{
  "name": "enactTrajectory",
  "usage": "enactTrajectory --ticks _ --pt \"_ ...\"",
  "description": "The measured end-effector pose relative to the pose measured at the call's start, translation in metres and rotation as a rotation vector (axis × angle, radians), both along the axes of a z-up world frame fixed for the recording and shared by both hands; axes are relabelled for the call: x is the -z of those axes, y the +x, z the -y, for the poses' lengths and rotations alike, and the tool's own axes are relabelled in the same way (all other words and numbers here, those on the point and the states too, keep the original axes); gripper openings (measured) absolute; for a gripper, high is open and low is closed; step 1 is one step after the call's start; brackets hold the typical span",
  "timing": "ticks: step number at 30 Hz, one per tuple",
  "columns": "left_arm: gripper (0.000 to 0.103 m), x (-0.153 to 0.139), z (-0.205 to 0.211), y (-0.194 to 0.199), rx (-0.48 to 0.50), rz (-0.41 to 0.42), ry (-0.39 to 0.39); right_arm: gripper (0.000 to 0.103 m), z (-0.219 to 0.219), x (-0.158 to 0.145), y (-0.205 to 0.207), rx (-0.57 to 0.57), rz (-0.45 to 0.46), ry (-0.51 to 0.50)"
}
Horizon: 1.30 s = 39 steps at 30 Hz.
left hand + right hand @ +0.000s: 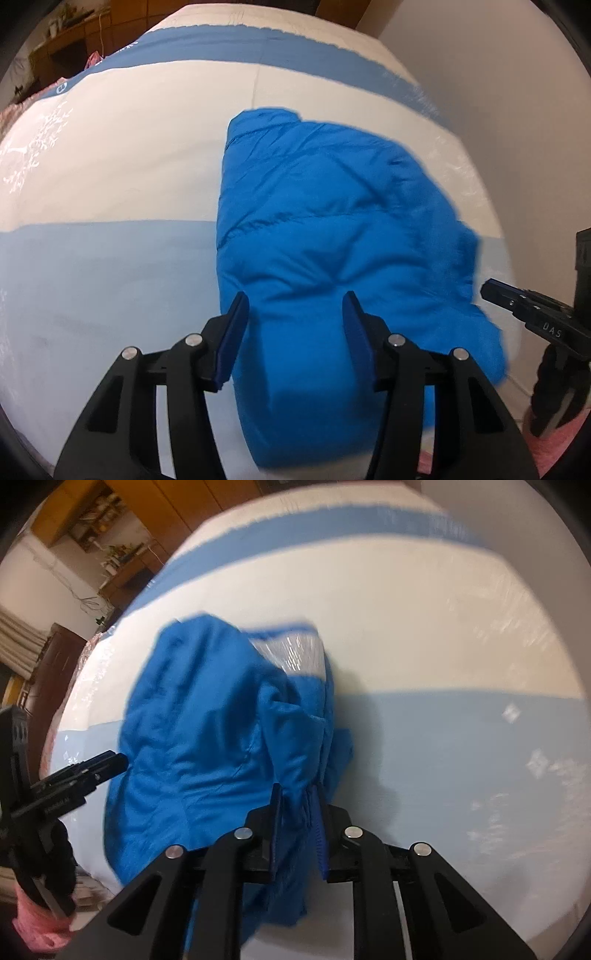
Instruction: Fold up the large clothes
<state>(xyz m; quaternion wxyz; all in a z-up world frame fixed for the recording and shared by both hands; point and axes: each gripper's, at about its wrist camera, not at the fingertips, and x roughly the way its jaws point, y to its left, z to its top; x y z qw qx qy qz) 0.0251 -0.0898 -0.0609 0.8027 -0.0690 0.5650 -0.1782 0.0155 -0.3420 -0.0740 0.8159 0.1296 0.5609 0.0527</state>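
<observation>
A bright blue puffer jacket [332, 229] lies bunched on a bed with a white and light-blue cover [110, 166]. My left gripper [295, 306] is open, its jaws wide apart just above the jacket's near part, holding nothing. My right gripper [299, 797] is shut on a fold of the jacket [207, 731] near its edge; a silvery lining [291, 653] shows at the jacket's far end. The right gripper also shows at the right edge of the left wrist view [491, 290], and the left one at the left edge of the right wrist view [118, 762].
The bed cover [443, 627] spreads wide to the jacket's left and far side. A white wall [498, 74] runs along the bed's right. Wooden cabinets and shelves [122, 524] stand beyond the bed. A pink cloth [33, 919] lies at the bed's near edge.
</observation>
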Motion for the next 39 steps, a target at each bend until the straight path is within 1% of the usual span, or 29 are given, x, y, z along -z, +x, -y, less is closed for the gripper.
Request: enactTrajectory --ticks 2,3,4,5,6,7,8,11,13,16,17,18,19,21,24,26,29,31,32,33,35,37,39 --pt "0.051 -0.011 0.0 -0.013 0.012 0.006 -0.035 0.017 -0.008 -0.023 -0.011 -0.032 0.04 0.031" --pt "0.048 -0.015 0.001 -0.019 0.024 0.006 -0.05 0.017 -0.011 -0.03 -0.015 -0.051 0.056 0.045" --pt "0.039 -0.015 0.003 -0.025 0.033 0.003 -0.065 0.017 -0.019 -0.041 -0.019 -0.086 0.082 0.062" --pt "0.035 -0.014 0.005 -0.029 0.038 -0.006 -0.08 0.017 -0.027 -0.048 -0.022 -0.128 0.101 0.077" --pt "0.03 -0.011 0.009 -0.033 0.055 -0.025 -0.114 0.017 -0.035 -0.052 -0.022 -0.164 0.107 0.093" --pt "0.027 -0.007 0.013 -0.037 0.076 -0.043 -0.143 0.017 -0.039 -0.05 -0.023 -0.184 0.102 0.103" --pt "0.021 -0.004 0.02 -0.038 0.084 -0.051 -0.147 0.017 -0.042 -0.046 -0.02 -0.208 0.087 0.107" --pt "0.021 0.008 0.031 -0.047 0.109 -0.073 -0.139 0.014 -0.048 -0.022 -0.031 -0.226 0.024 0.072" --pt "0.02 0.017 0.035 -0.049 0.121 -0.093 -0.147 0.011 -0.044 -0.009 -0.035 -0.22 -0.009 0.074" --pt "0.02 0.037 0.037 -0.048 0.116 -0.148 -0.166 0.004 -0.038 0.016 -0.036 -0.195 -0.079 0.078" --pt "0.02 0.043 0.04 -0.048 0.121 -0.147 -0.155 0.002 -0.036 0.026 -0.037 -0.185 -0.103 0.085" --pt "0.016 0.046 0.043 -0.049 0.129 -0.138 -0.136 0.0 -0.035 0.037 -0.04 -0.176 -0.122 0.088" --pt "0.013 0.05 0.047 -0.051 0.141 -0.119 -0.101 0.0 -0.035 0.044 -0.042 -0.168 -0.134 0.09" --pt "0.011 0.057 0.053 -0.054 0.161 -0.095 -0.071 0.0 -0.034 0.054 -0.048 -0.154 -0.141 0.097" --pt "0.011 0.063 0.056 -0.052 0.155 -0.104 -0.079 0.0 -0.037 0.067 -0.048 -0.143 -0.141 0.095" --pt "0.012 0.06 0.054 -0.049 0.14 -0.127 -0.106 0.0 -0.035 0.069 -0.046 -0.14 -0.145 0.099" --pt "0.013 0.047 0.047 -0.044 0.132 -0.142 -0.139 0.0 -0.032 0.058 -0.05 -0.156 -0.147 0.112" --pt "0.02 0.029 0.041 -0.037 0.113 -0.095 -0.143 0.0 -0.027 0.035 -0.052 -0.174 -0.121 0.108" --pt "0.029 0.019 0.038 -0.029 0.102 -0.065 -0.142 0.002 -0.026 0.021 -0.053 -0.184 -0.09 0.098" --pt "0.031 0.014 0.038 -0.024 0.095 -0.052 -0.139 0.003 -0.027 0.004 -0.053 -0.193 -0.051 0.084" --pt "0.031 0.006 0.043 -0.004 0.087 -0.021 -0.11 0.008 -0.026 -0.019 -0.046 -0.197 0.005 0.056" --pt "0.031 0.006 0.051 0.013 0.087 0.001 -0.079 0.008 -0.027 -0.034 -0.031 -0.199 0.05 0.033" --pt "0.031 0.009 0.061 0.024 0.092 0.016 -0.05 0.008 -0.027 -0.041 -0.012 -0.182 0.073 0.011"
